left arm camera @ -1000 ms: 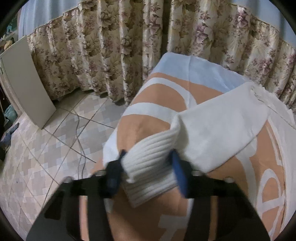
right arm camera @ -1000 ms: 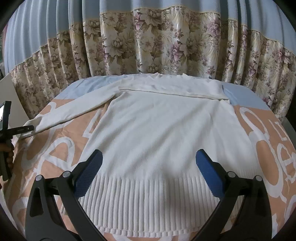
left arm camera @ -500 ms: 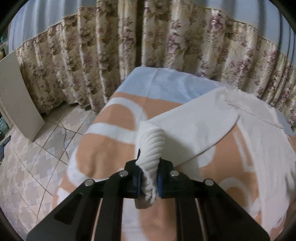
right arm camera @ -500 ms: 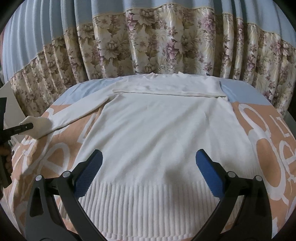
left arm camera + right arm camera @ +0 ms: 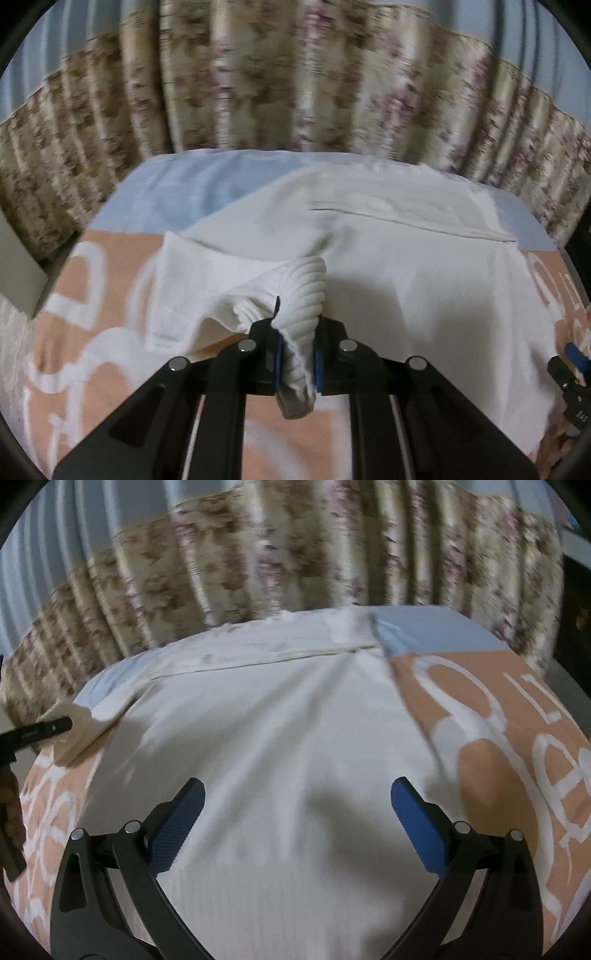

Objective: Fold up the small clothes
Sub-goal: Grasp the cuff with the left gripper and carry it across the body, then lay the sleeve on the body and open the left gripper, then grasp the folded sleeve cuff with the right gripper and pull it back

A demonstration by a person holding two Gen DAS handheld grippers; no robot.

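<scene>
White knit sweater (image 5: pixel 295 775) lies flat on a bed cover (image 5: pixel 517 746) with an orange-and-white print and a pale blue band at the far end; sweater body spreads across the middle of the cover, neck end toward the floral curtain (image 5: pixel 295 554) at the back. Left gripper (image 5: pixel 295 354) is clenched on the ribbed cuff (image 5: pixel 306 295) of one sleeve, blue pads pressing the cuff from both sides, a bit of the cuff hanging out below the jaws. The sleeve (image 5: pixel 207 280) is lifted and bunched, doubled back toward the sweater body, with a loose fold sagging just left of the gripper. In the right wrist view the same cuff (image 5: pixel 74 731) shows at the far left edge, pinched by the dark tip of the left gripper (image 5: pixel 40 733), raised just over the sweater's left side. Right gripper (image 5: pixel 295 827) is released, blue-padded fingers (image 5: pixel 177 827) spread wide apart, hanging over the lower body of the sweater, nothing between them; contact with the fabric unclear. Its shadow falls on the knit between the fingers. In the left wrist view a blue tip of the right gripper (image 5: pixel 574 356) peeks in at the right edge beside the sweater. Both views are motion-blurred, curtain pattern smeared.
</scene>
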